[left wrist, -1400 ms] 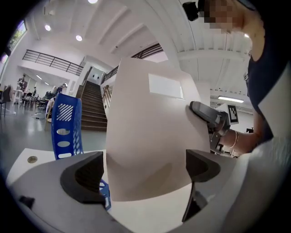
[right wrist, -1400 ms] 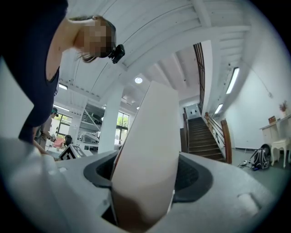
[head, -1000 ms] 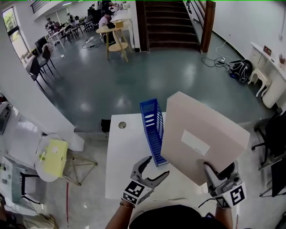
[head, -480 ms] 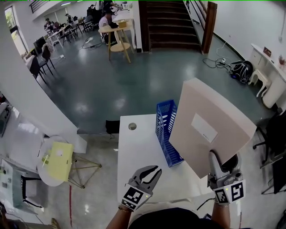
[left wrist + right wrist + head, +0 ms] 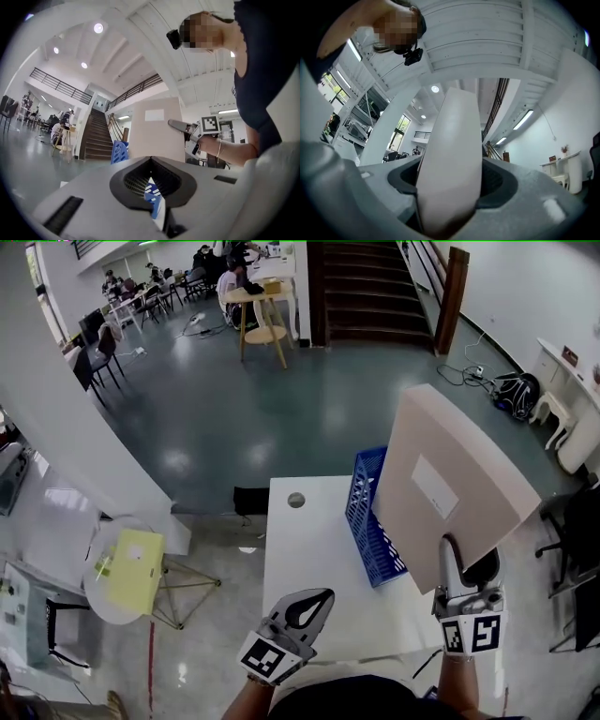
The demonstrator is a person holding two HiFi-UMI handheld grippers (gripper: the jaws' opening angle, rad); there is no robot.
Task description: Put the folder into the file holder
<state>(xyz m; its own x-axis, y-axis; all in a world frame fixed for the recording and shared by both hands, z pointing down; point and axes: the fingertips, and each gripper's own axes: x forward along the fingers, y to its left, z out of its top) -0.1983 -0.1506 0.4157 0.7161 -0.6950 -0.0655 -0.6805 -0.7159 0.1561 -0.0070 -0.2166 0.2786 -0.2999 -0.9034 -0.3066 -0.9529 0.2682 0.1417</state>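
The right gripper (image 5: 454, 557) clamps the lower corner of the folder (image 5: 459, 479), a thick pale-beige box file with a white label on its face. It is held tilted on edge at 3 o'clock in the head view, above the white table (image 5: 309, 559). The blue slotted file holder (image 5: 367, 521) stands at the folder's 8 o'clock, partly hidden by it, and the left gripper (image 5: 322, 599), at 6 o'clock, has just closed its jaws on nothing.
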